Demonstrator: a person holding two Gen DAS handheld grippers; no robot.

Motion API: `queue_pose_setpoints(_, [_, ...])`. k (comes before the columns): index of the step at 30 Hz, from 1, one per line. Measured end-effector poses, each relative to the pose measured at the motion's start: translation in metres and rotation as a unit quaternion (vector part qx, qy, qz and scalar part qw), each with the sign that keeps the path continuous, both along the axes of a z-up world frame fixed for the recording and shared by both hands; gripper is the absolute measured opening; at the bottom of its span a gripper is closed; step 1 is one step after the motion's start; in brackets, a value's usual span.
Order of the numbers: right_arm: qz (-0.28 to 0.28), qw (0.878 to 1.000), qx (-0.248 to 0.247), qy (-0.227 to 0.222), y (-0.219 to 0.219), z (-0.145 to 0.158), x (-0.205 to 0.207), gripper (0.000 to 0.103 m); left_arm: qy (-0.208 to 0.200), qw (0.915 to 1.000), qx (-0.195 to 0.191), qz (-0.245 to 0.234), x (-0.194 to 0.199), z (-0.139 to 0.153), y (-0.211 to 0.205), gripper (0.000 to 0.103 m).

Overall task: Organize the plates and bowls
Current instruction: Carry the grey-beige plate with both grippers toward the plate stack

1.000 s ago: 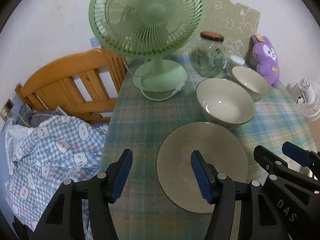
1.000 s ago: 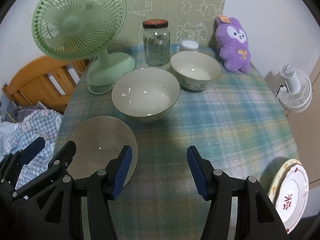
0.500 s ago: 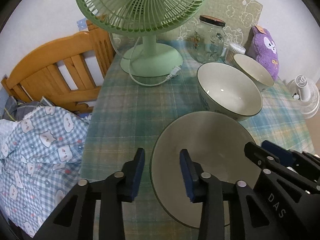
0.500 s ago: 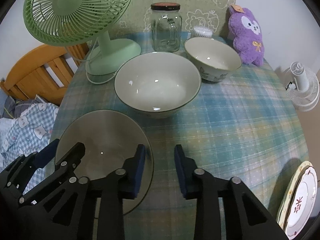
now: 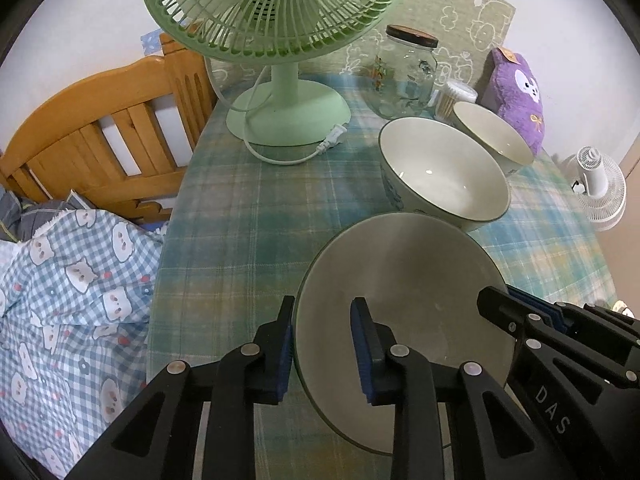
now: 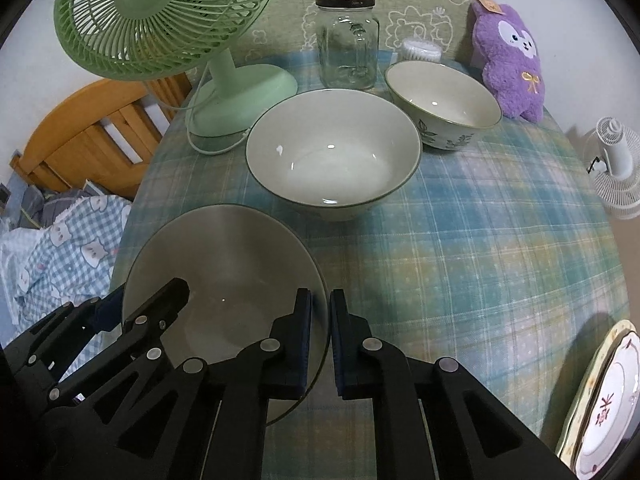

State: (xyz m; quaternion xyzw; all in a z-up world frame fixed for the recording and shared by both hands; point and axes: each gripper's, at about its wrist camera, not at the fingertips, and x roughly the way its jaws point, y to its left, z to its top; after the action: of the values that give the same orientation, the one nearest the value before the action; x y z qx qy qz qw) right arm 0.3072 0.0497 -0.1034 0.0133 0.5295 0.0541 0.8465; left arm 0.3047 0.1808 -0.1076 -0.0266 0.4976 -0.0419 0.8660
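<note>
Gripping opposite rims of the plate (image 5: pixel 404 292): left tool (image 5: pixel 322 344) closing leftward, right tool (image 6: pixel 320 342) clamped rightward.

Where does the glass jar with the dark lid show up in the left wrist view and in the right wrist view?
Left wrist view: the glass jar sits upper right of centre, behind the large bowl, right of the green fan's base.
Right wrist view: the glass jar sits top centre, behind the large bowl.
Shared landmark: the purple plush toy, right of the jar in both.
</note>
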Motion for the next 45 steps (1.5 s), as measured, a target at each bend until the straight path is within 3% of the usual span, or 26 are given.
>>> queue_pose_setpoints(13, [-0.013, 1.0, -0.001, -0.004, -0.034, 0.011, -0.037, 0.012, 0.008, 0.9999, -0.004, -0.011, -0.031, 0.011, -0.03, 0.026])
queue_pose_setpoints(27, [-0.004, 1.0, -0.002, -0.007, -0.094, 0.024, -0.081, 0.012, 0.006, 1.0, -0.002, -0.003, -0.072, 0.027, -0.09, 0.026])
queue_pose_setpoints(45, [0.007, 1.0, -0.013, 0.006, -0.165, 0.012, -0.117, 0.012, 0.026, 0.9996, -0.002, 0.009, -0.109, 0.018, -0.159, 0.022])
